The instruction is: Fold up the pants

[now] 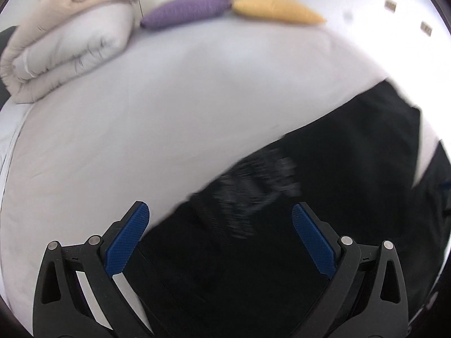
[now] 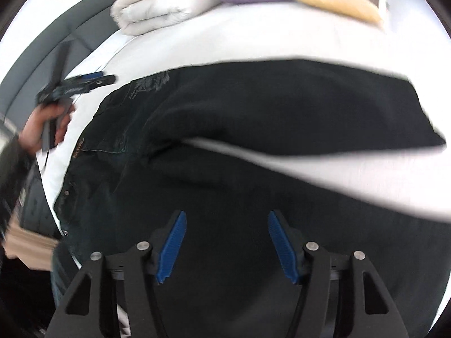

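Black pants (image 2: 253,107) lie spread on the white bed sheet (image 2: 282,36), waistband at the left, two legs running right with a strip of sheet between them. In the left wrist view the pants (image 1: 310,183) fill the lower right. My left gripper (image 1: 220,211) is open and empty, above the waist end of the pants; it also shows in the right wrist view (image 2: 104,80), held in a hand at the bed's left edge. My right gripper (image 2: 227,217) is open and empty, over the nearer leg.
A rolled beige duvet (image 1: 62,48) lies at the far left of the bed. A purple pillow (image 1: 186,9) and a yellow pillow (image 1: 276,7) lie along the far edge. A grey padded bed frame (image 2: 42,64) runs along the left.
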`<action>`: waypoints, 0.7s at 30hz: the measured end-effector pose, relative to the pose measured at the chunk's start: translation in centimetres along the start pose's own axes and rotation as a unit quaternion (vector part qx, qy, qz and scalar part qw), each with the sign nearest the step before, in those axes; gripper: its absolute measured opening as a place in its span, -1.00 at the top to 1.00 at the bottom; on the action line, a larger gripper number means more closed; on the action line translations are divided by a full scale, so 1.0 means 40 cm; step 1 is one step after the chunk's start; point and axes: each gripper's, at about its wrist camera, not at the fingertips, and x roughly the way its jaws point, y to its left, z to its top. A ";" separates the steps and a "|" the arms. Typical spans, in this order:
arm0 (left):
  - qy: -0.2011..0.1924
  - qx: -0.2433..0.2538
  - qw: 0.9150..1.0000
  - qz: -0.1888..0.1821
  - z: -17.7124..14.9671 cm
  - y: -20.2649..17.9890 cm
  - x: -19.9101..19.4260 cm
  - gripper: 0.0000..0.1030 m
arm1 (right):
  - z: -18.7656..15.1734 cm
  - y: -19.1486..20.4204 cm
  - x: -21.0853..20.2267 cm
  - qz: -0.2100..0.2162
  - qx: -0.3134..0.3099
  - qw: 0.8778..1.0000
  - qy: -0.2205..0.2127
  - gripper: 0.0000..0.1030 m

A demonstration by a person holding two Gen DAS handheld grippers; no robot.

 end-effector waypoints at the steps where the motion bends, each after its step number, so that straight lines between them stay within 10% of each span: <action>1: 0.015 0.003 1.000 -0.011 0.008 0.020 0.028 -0.94 | 0.017 0.003 0.007 -0.003 -0.019 1.000 -0.003 -0.25; 9: 0.095 0.015 0.993 -0.065 0.028 0.124 0.183 -0.18 | 0.137 0.008 0.080 -0.018 -0.112 0.993 -0.015 -0.25; 15: 0.076 0.022 0.995 -0.063 0.007 0.116 0.171 0.74 | 0.225 0.048 0.126 -0.039 -0.155 0.987 -0.026 0.02; 21: 0.008 0.044 0.998 -0.036 -0.037 0.078 0.063 0.88 | 0.344 0.153 0.177 -0.045 -0.228 0.972 -0.042 0.29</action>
